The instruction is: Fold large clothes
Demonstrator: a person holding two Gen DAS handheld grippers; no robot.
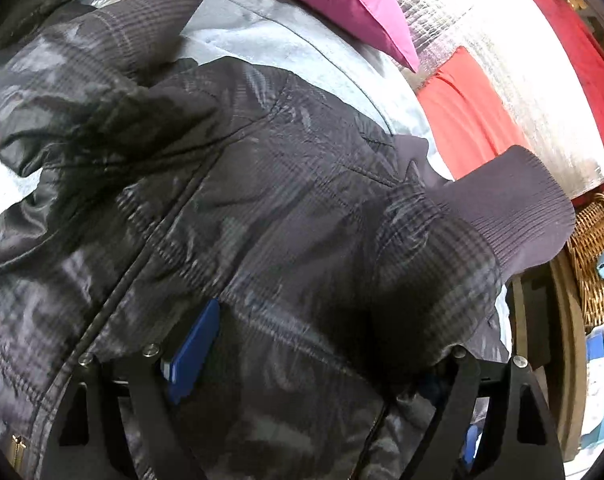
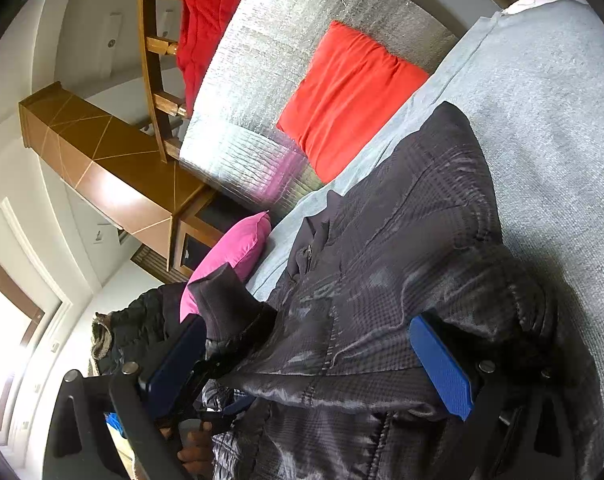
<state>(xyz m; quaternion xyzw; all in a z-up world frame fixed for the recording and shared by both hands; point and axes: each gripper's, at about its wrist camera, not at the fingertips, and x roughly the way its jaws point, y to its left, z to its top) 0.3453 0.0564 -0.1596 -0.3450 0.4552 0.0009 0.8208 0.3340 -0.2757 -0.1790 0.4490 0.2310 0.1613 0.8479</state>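
A large dark plaid padded jacket [image 1: 262, 184] with ribbed cuffs lies on a light blue bed sheet [image 1: 270, 48]. In the left wrist view its fabric covers my left gripper [image 1: 322, 356]; one blue pad [image 1: 194, 356] shows, the other is hidden under a sleeve with a ribbed cuff [image 1: 514, 216]. The jaws stand wide apart. In the right wrist view the jacket [image 2: 402, 248] fills the gap of my right gripper [image 2: 310, 364], also wide apart, with blue pads [image 2: 442, 368] on both sides. A ribbed cuff [image 2: 222, 304] rises by the left pad.
An orange-red cushion [image 2: 350, 96] and a pink cushion [image 2: 238, 248] lie on a silver quilted mat [image 2: 262, 60] beyond the sheet [image 2: 550, 112]. A wooden bed frame [image 2: 150, 60], a wooden cabinet [image 2: 114, 176] and another dark garment [image 2: 142, 320] are to the left. A wicker basket [image 1: 598, 256] stands beside the bed.
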